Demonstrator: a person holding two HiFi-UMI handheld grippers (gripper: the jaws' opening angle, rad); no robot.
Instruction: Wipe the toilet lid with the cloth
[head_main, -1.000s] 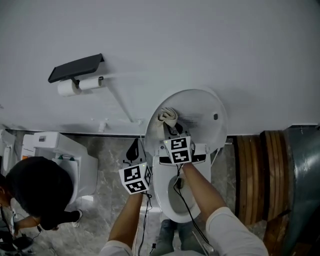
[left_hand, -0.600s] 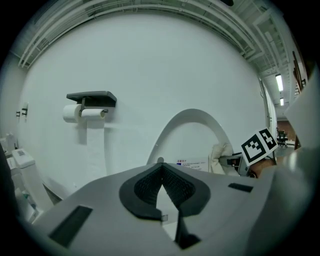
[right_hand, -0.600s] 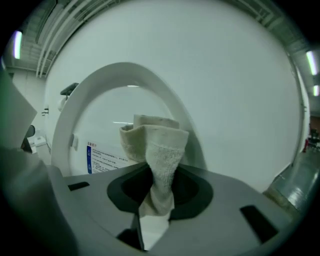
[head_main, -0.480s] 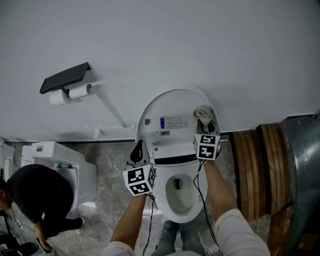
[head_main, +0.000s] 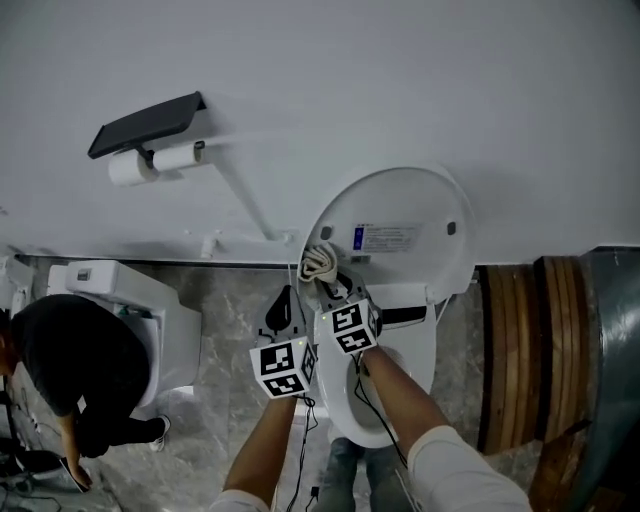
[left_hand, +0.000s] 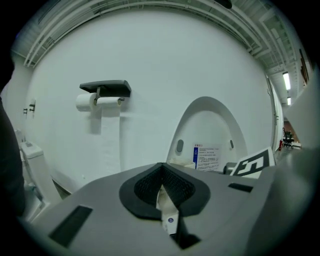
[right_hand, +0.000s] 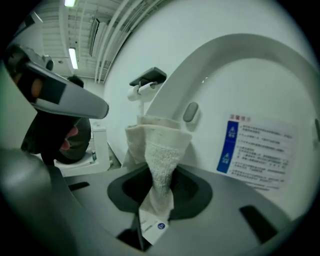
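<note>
Partly hidden under the right forearm and the marker cubes: the toilet bowl (head_main: 420, 345). Cut off at the head view's right edge: curved wooden hoops (head_main: 512, 350). Hard to say what the pale sliver is inside the left gripper (head_main: 282, 306) (left_hand: 162, 189), pinched shut and held just left of the toilet lid (head_main: 420, 205) (left_hand: 207, 125) (right_hand: 260, 85), apart from it. Clamped tight in the right gripper (head_main: 335, 284) (right_hand: 156, 195): the cloth (head_main: 319, 262) (right_hand: 159, 150), nipped by its narrow tail. Runs lengthwise straight out of those jaws, bunched end foremost, aimed at the raised lid's lower left rim beside a grey bumper (right_hand: 190, 111). Seems pressed to that rim, though the contact itself is hard to make out. Propped upright against the white wall, that lid, printed label facing outward.
</note>
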